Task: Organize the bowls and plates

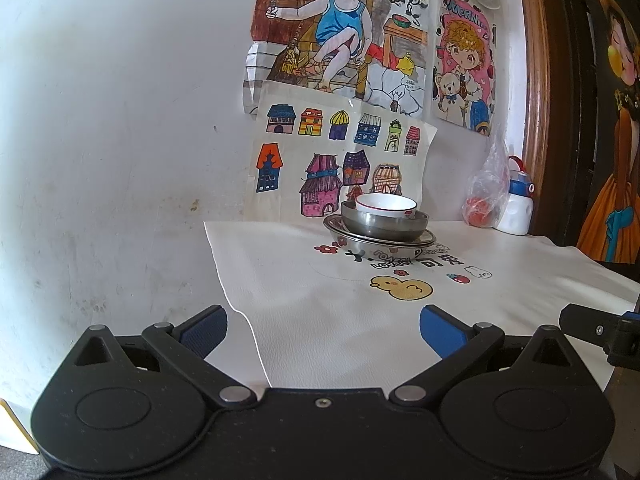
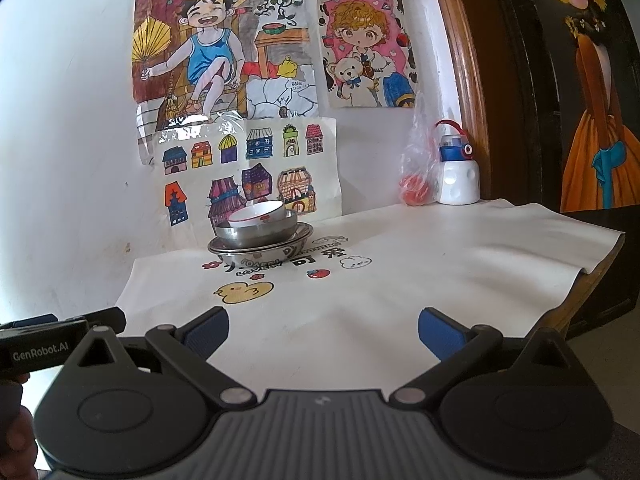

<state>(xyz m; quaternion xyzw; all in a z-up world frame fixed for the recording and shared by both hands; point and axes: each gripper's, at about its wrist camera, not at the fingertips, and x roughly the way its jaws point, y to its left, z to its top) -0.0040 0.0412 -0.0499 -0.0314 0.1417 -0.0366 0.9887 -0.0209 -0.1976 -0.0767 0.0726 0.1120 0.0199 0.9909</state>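
Note:
One stack of dishes stands at the back of the table by the wall. A white bowl with a red rim (image 1: 386,206) (image 2: 259,214) sits inside a steel bowl (image 1: 384,227) (image 2: 260,234), which rests on shallow steel plates (image 1: 356,242) (image 2: 234,255). My left gripper (image 1: 323,330) is open over the table's near left edge, far short of the stack, with nothing between its blue pads. My right gripper (image 2: 323,330) is also open and holds nothing, near the front of the table.
A white mat with a duck print (image 1: 402,288) (image 2: 243,292) covers the table. A white and blue bottle (image 1: 516,208) (image 2: 458,178) and a plastic bag with red fruit (image 1: 482,196) (image 2: 416,184) stand at the back right corner. Drawings hang on the wall (image 1: 120,140).

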